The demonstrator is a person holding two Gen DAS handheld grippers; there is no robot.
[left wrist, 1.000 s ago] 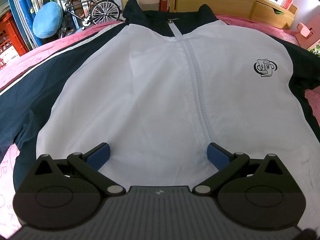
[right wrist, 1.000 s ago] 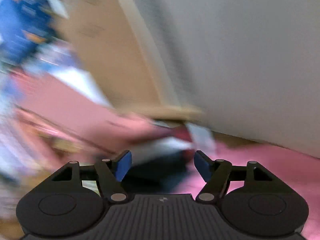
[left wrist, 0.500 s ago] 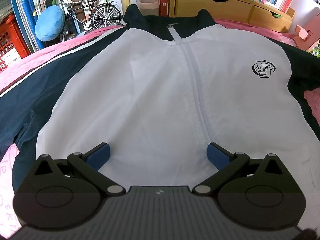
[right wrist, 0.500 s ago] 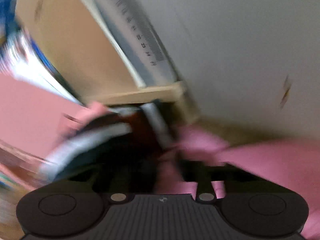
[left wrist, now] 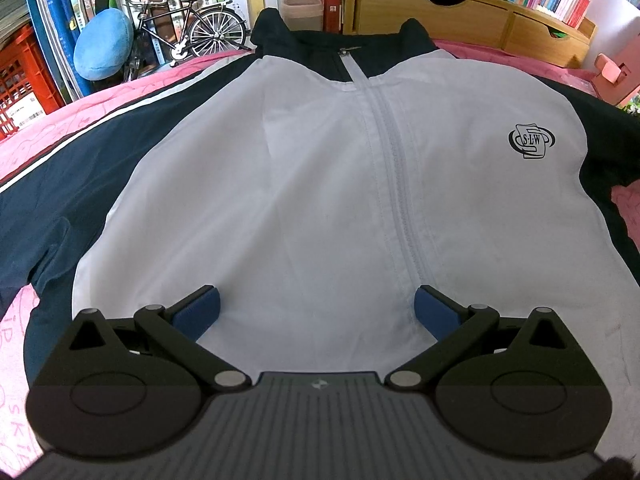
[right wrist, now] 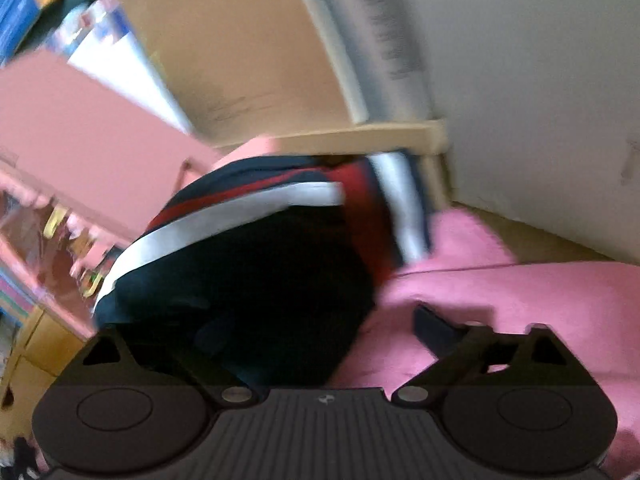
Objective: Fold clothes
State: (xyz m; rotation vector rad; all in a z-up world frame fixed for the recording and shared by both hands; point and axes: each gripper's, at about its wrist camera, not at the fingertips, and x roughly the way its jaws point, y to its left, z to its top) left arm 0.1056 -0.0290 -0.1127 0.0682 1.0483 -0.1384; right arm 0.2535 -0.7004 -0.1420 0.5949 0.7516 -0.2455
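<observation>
My right gripper (right wrist: 320,320) has dropped toward the jacket's dark sleeve (right wrist: 248,280), fingers opening around it. My left gripper (left wrist: 316,308) hovers, fingers wide, over the jacket (left wrist: 320,180).

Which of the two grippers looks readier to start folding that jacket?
Right, probably. The right gripper, jaws opening, is right at the striped sleeve. The left gripper hangs open over the jacket front, gripping nothing.
</observation>
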